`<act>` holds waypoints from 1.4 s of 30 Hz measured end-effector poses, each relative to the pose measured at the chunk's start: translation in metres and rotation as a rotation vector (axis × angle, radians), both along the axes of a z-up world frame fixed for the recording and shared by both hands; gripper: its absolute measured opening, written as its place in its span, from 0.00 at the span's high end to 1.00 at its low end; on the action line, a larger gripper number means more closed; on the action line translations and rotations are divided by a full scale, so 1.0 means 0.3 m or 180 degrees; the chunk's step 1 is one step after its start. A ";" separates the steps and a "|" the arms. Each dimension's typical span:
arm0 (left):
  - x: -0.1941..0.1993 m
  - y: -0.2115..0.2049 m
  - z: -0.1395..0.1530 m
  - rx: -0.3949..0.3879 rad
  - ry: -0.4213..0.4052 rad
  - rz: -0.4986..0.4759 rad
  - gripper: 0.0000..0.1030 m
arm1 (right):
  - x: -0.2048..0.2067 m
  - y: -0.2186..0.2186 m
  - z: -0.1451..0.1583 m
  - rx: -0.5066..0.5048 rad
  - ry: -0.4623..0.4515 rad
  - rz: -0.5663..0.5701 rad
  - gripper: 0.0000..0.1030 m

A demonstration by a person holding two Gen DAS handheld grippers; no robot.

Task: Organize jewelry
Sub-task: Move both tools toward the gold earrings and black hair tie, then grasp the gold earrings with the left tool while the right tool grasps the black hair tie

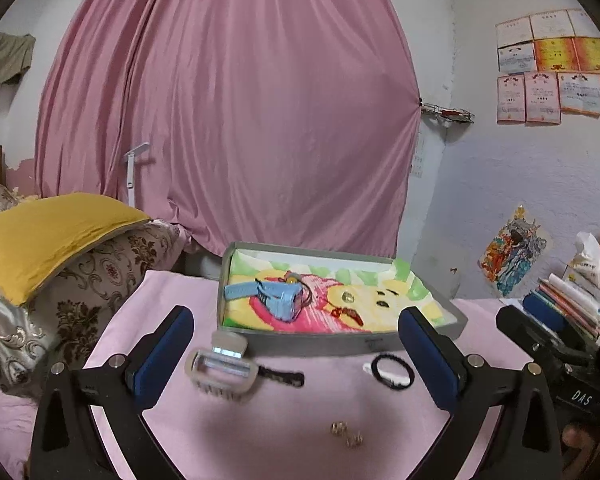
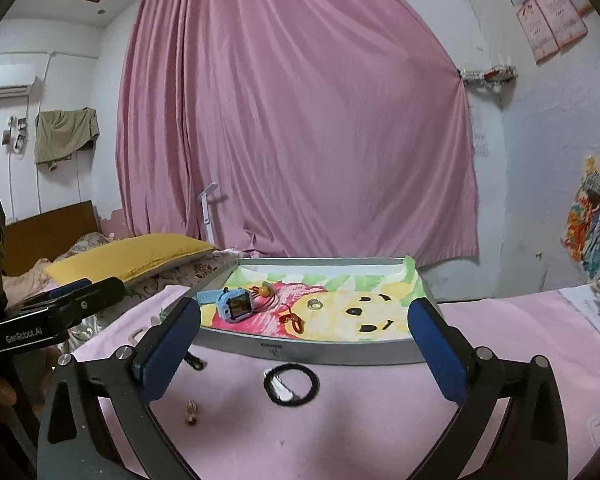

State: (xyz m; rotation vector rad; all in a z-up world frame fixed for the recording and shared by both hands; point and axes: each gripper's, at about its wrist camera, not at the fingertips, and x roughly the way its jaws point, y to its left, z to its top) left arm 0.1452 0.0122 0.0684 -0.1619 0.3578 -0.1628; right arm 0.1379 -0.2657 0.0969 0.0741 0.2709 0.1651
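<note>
A grey tray lined with a cartoon cloth holds a blue watch, a red cord charm, a clear bead and an orange bead charm. On the pink cloth in front lie a beige hair claw, a dark hair clip, a black hair tie and two small gold earrings. My left gripper is open above these items. My right gripper is open before the tray.
A yellow pillow and patterned bedding lie at the left. Stacked books sit at the right. A pink curtain hangs behind. The left gripper also shows at the left edge of the right wrist view.
</note>
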 end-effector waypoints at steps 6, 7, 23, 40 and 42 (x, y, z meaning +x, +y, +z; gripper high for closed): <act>-0.072 -0.007 -0.049 0.0052 0.0058 0.0015 0.00 | -0.067 -0.003 -0.005 -0.0188 -0.0057 -0.0019 0.01; -0.076 -0.010 -0.057 0.0048 0.0079 0.0015 0.00 | -0.072 -0.006 -0.011 -0.0216 -0.0034 -0.0017 0.01; -0.020 -0.062 -0.169 0.0075 0.0837 -0.0294 0.06 | 0.036 -0.083 -0.104 -0.0147 0.0926 0.0215 0.21; 0.095 -0.118 -0.232 -0.0010 0.1443 -0.0595 0.55 | 0.223 -0.037 -0.163 -0.0255 0.1622 0.0501 0.60; 0.111 -0.118 -0.235 -0.0043 0.1489 -0.0601 0.58 | 0.245 -0.028 -0.166 -0.0291 0.1658 0.0505 0.63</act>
